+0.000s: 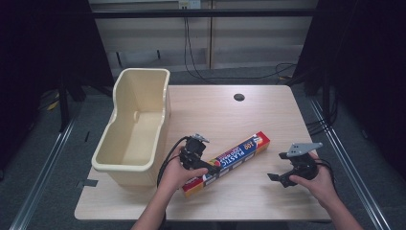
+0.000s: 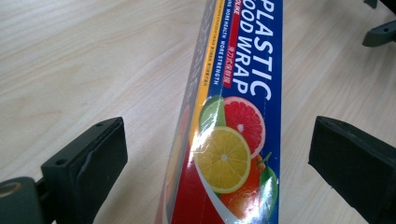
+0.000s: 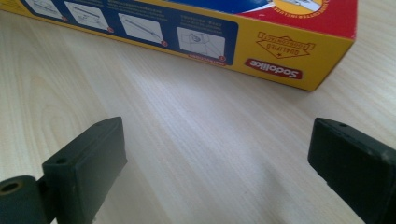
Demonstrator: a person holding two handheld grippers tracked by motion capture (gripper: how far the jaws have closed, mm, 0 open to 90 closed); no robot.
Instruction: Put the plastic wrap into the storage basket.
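Blue-red plastic wrap box point(image 1: 226, 163) flat on table point(image 1: 249, 115); my left gripper point(image 1: 211, 166) straddles it, jaws apart, ready to clamp. Right gripper point(image 1: 274, 178) apart, empty, beside box.

Cream plastic tub point(image 1: 131, 129), wooden table point(image 1: 268, 115), floor cables point(image 1: 287, 72)

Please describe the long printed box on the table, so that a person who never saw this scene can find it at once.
Start at the cream plastic bin on the left part of the wooden table. Just right of it, a long narrow box lies flat and diagonal. It alone is colourful: blue, red and yellow, printed "PLASTIC FOOD WRAP" with citrus slices.
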